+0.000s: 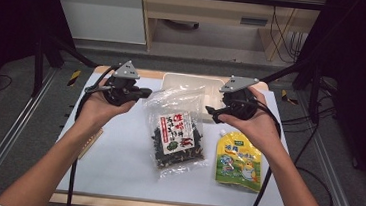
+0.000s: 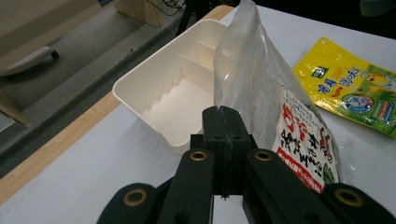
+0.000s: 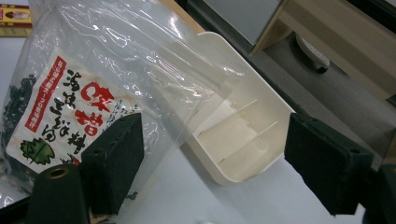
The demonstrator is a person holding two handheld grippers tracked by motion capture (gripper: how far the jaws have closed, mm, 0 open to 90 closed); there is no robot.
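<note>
The clear bag point(image 1: 178, 132) of dark dried pieces lies in the middle of the white table point(image 1: 115, 162), its upper edge lifted toward the white divided bin point(image 1: 192, 84) behind it. The left tongs point(image 2: 223, 122) are closed tight on that upper film edge, seen in the left gripper view just beside a small hang hole. The right tongs point(image 3: 212, 158) stand wide open with nothing between them, close to the bag's other upper corner and the bin's rim. A yellow spouted pouch point(image 1: 238, 160) lies flat to the right of the bag, apart from it.

Risk, as I judge it: the film is thin and slick, so a one-corner pinch could slip or tear, or the bag could swing and catch the bin's wall.

The bag's white label bears red and black Chinese characters and a green leaf; I cannot read them reliably. The pouch's writing is too small.
</note>
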